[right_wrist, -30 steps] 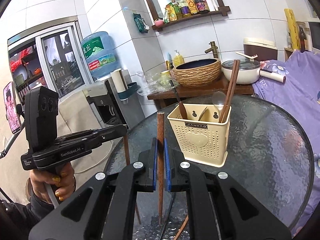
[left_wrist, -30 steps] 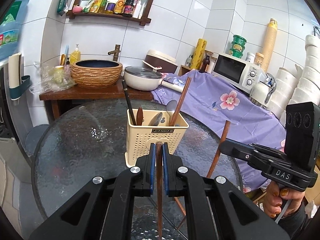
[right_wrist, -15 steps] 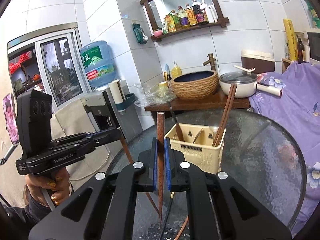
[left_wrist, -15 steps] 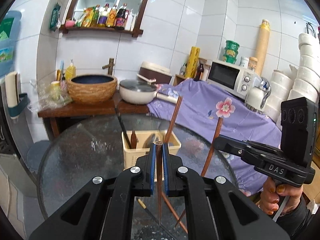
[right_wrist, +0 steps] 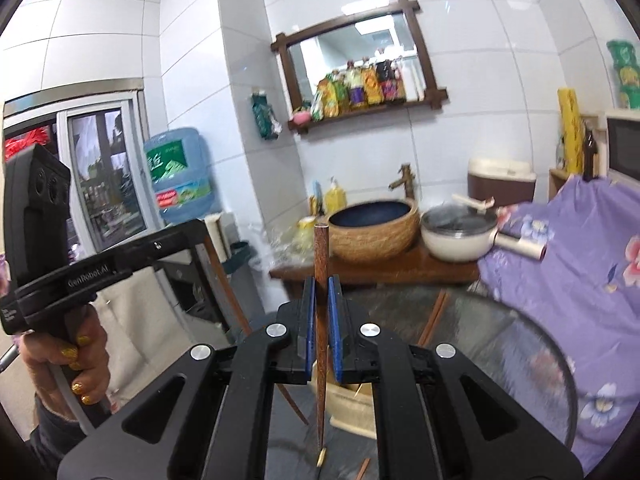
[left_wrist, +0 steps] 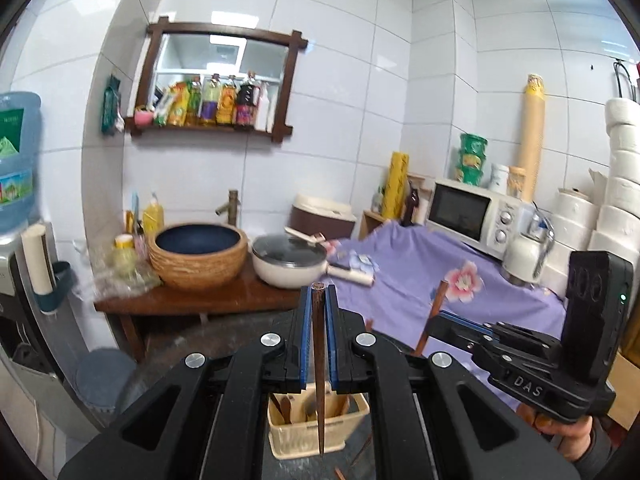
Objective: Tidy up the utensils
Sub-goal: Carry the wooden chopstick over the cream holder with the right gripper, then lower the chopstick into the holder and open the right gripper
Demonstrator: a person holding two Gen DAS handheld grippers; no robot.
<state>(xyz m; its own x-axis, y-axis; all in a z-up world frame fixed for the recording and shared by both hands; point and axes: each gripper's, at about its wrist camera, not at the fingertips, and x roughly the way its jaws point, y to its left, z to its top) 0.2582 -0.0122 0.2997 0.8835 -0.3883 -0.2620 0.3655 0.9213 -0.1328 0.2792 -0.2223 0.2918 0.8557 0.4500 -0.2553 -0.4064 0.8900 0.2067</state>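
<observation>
Your left gripper (left_wrist: pixel 318 336) is clamped tight on a dark wooden chopstick (left_wrist: pixel 319 364), the blue pads (left_wrist: pixel 305 336) pressing it from both sides. That chopstick stands nearly upright between them, blunt end at the top of the pads and tapered tip pointing down over the cream utensil holder (left_wrist: pixel 316 432). The holder sits on the round glass table (left_wrist: pixel 224 332), low in the left wrist view and partly hidden by the gripper body; a few utensil handles show inside it, too blurred to name.

Your right gripper (right_wrist: pixel 322 332) likewise grips a second brown chopstick (right_wrist: pixel 321 320), its jaws narrow around the shaft. This one rises above the pads and tapers down to a point near the table surface. In the right wrist view the same holder (right_wrist: pixel 352 408) lies just right of that chopstick, mostly covered by the gripper. More chopsticks (right_wrist: pixel 434 316) lean up from it.

Each camera sees the other tool: your right hand (left_wrist: pixel 568 436) holds its handle at the lower right of the left view, and your left hand (right_wrist: pixel 68 360) shows at the left edge of the right view.

Behind the table, a wooden counter (left_wrist: pixel 192 300) carries a woven-look basin (left_wrist: pixel 198 254) and a lidded cream pan (left_wrist: pixel 290 266). A purple floral cloth (left_wrist: pixel 440 276) drapes beside a white microwave (left_wrist: pixel 472 216).
</observation>
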